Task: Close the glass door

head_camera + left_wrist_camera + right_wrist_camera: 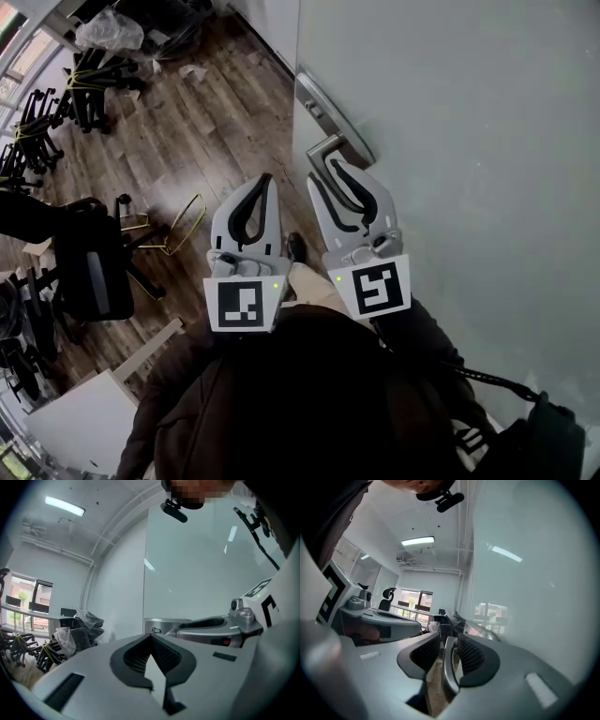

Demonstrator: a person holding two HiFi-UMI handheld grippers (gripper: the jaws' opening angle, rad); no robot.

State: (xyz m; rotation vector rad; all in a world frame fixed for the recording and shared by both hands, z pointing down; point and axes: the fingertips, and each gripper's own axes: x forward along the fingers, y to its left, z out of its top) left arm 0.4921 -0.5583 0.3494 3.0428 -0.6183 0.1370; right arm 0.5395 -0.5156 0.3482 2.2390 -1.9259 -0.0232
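The frosted glass door point(469, 141) fills the right of the head view, with a metal lock plate point(323, 103) and lever handle point(325, 146) on its left edge. My right gripper point(324, 170) is shut on that lever. In the right gripper view the grey lever handle point(449, 667) sits pinched between the ribbed pads, with the right gripper point(447, 637) close beside the glass door point(525, 573). My left gripper point(266, 178) hangs just left of the handle, shut and holding nothing. In its own view the left gripper point(151, 635) has its tips touching, in front of the glass door point(197, 573).
Dark wooden floor point(206, 122) lies left of the door. Black office chairs point(89, 262) crowd the left side, with more chairs point(37, 122) farther back. A yellow wire frame point(178, 225) lies on the floor. A white tabletop point(80, 422) is at the lower left.
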